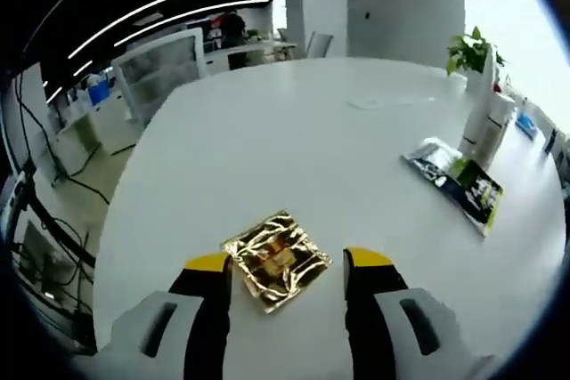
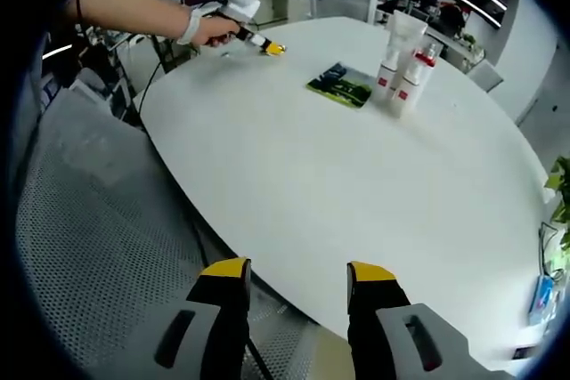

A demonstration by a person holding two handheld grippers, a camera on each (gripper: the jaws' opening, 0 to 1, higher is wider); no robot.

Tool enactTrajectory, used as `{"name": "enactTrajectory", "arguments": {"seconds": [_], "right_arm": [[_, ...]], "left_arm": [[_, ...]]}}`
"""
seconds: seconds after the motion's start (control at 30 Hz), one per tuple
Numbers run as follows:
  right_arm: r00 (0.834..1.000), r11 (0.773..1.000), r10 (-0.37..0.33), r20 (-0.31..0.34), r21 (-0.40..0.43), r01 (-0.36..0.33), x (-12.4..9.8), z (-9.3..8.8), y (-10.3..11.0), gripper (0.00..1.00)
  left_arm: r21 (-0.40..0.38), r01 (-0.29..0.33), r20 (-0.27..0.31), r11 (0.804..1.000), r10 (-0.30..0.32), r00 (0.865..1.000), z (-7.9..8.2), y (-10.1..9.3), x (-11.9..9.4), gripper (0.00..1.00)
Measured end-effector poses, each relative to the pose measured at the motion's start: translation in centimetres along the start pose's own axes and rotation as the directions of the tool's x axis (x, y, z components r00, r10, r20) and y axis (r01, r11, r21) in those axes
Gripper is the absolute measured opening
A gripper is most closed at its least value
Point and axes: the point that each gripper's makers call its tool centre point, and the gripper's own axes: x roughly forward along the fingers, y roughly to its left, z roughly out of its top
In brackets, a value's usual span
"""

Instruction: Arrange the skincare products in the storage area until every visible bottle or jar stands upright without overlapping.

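A gold foil sachet lies flat on the white table, just ahead of and between the jaws of my left gripper, which is open and not touching it. Further right lie a silver sachet and a green sachet. White bottles stand upright beyond them. In the right gripper view the same white bottles with red labels stand upright at the far side, the green sachet beside them. My right gripper is open over the table's near edge, holding nothing. A hand holds the left gripper at the far left.
A potted plant stands at the table's far right edge. A mesh office chair sits left of the table edge near my right gripper. Another chair stands past the far left edge. Wide bare tabletop lies between the grippers.
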Motion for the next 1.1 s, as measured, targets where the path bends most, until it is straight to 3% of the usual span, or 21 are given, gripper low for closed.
{"name": "enactTrajectory", "arguments": {"seconds": [0.07,0.13,0.17,0.2,0.23,0.3,0.37,0.4,0.43,0.47,0.53,0.6,0.63,0.7,0.87,0.93,0.97,1.0,1.1], "right_arm": [[1.000,1.000,-0.004,0.002,0.000,0.004,0.0,0.0,-0.1,0.38],[1.000,1.000,-0.005,0.003,-0.001,0.005,0.0,0.0,-0.1,0.38],[1.000,1.000,-0.003,0.002,0.000,0.003,0.0,0.0,-0.1,0.38],[1.000,1.000,-0.004,0.003,-0.002,0.004,0.0,0.0,-0.1,0.38],[1.000,1.000,-0.005,0.006,-0.003,0.005,-0.1,0.1,-0.1,0.38],[1.000,1.000,-0.009,0.010,0.001,0.009,-0.1,0.1,-0.2,0.38],[1.000,1.000,-0.013,0.013,0.006,0.013,-0.1,0.1,-0.4,0.37],[1.000,1.000,-0.014,0.014,0.007,0.014,-0.1,0.1,-0.4,0.37],[1.000,1.000,-0.014,0.014,0.006,0.014,-0.1,0.2,-0.4,0.37],[1.000,1.000,-0.014,0.015,0.004,0.014,-0.2,0.2,-0.3,0.37],[1.000,1.000,-0.013,0.017,0.003,0.012,-0.2,0.2,-0.3,0.36],[1.000,1.000,-0.011,0.017,0.003,0.011,-0.1,0.2,-0.3,0.36],[1.000,1.000,-0.011,0.017,0.003,0.011,-0.1,0.2,-0.3,0.36],[1.000,1.000,-0.009,0.018,0.001,0.009,-0.1,0.2,-0.2,0.36],[1.000,1.000,-0.011,0.022,0.004,0.011,-0.2,0.3,-0.3,0.36],[1.000,1.000,-0.014,0.023,0.008,0.013,-0.2,0.2,-0.4,0.36],[1.000,1.000,-0.014,0.024,0.010,0.013,-0.2,0.3,-0.4,0.36],[1.000,1.000,-0.014,0.025,0.010,0.014,-0.2,0.3,-0.4,0.36],[1.000,1.000,-0.014,0.024,0.010,0.014,-0.2,0.3,-0.4,0.36]], "left_arm": [[-0.124,-0.055,-0.021,0.991,0.052,0.998,0.0,0.8,0.0,0.67],[-0.170,-0.067,0.002,0.983,0.068,0.998,0.7,1.4,0.6,0.69],[-0.125,-0.012,0.025,0.992,0.016,1.000,1.3,0.6,1.0,0.66],[-0.062,0.013,0.011,0.998,-0.013,1.000,1.2,-0.2,0.8,0.61],[-0.007,0.029,-0.037,1.000,-0.029,0.999,0.5,-0.5,0.6,0.51],[-0.051,0.075,-0.096,0.996,-0.079,0.992,-0.6,-1.4,0.0,0.34],[-0.099,0.145,-0.059,0.984,-0.151,0.987,-0.1,-2.0,-0.5,0.25],[-0.073,0.204,-0.050,0.976,-0.208,0.977,0.0,-2.7,-1.1,0.22],[-0.031,0.214,-0.042,0.976,-0.215,0.976,0.1,-2.7,-1.3,0.21],[0.047,0.205,-0.039,0.978,-0.203,0.978,0.3,-2.3,-1.7,0.23],[0.093,0.158,-0.015,0.983,-0.158,0.987,1.0,-1.3,-1.7,0.37],[0.076,0.126,0.025,0.989,-0.128,0.991,2.1,-0.8,-1.2,0.59],[0.064,0.138,0.035,0.988,-0.140,0.990,2.5,-1.0,-0.7,0.73],[0.040,0.172,0.018,0.984,-0.173,0.985,2.5,-1.9,0.3,0.81],[0.100,0.246,-0.102,0.964,-0.236,0.966,0.3,-3.5,2.4,0.69],[0.144,0.254,-0.138,0.956,-0.235,0.962,-0.3,-3.5,2.9,0.65],[0.157,0.259,-0.088,0.953,-0.248,0.965,0.7,-3.5,3.3,0.64],[0.085,0.212,-0.118,0.974,-0.202,0.972,0.1,-3.0,3.3,0.64],[0.082,0.262,-0.135,0.962,-0.250,0.959,0.5,-2.8,3.1,0.50]]}}
